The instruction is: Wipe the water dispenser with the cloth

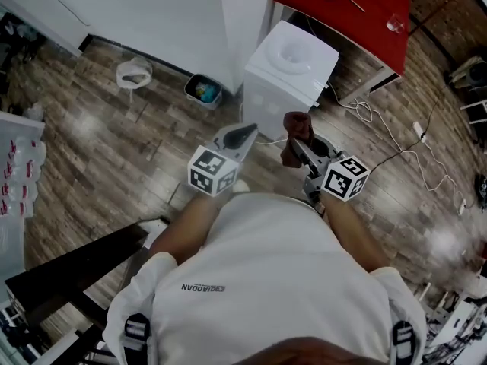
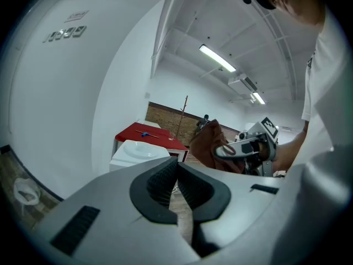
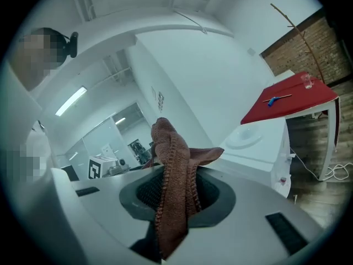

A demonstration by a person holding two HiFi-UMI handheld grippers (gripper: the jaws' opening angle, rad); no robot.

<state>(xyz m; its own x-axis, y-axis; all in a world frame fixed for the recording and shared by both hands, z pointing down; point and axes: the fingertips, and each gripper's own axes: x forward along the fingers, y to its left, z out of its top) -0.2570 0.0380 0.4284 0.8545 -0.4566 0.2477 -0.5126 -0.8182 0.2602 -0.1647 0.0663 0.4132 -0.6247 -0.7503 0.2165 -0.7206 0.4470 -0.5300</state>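
Brown wooden floor [image 1: 99, 143] is seen in the head view. The white water dispenser [image 1: 293, 71] is stood on it, with a red table [image 1: 358, 10] behind, a small bin [image 1: 203, 91] at its left and a white cable [image 1: 380, 124] laid at its right. The brown cloth [image 1: 298, 124] is held by the right gripper [image 1: 299, 146], near the dispenser but apart from it.

In the left gripper view, the left gripper [image 2: 177, 173] is seen with its jaws closed together on nothing.

In the right gripper view, the jaws are clamped on the cloth, which is draped over them.

Bare floor [image 1: 137, 150] before water dispenser [image 1: 293, 67], white wall corner [image 1: 243, 14] just left, red table [image 1: 358, 14] close behind, cables [image 1: 365, 112] right.
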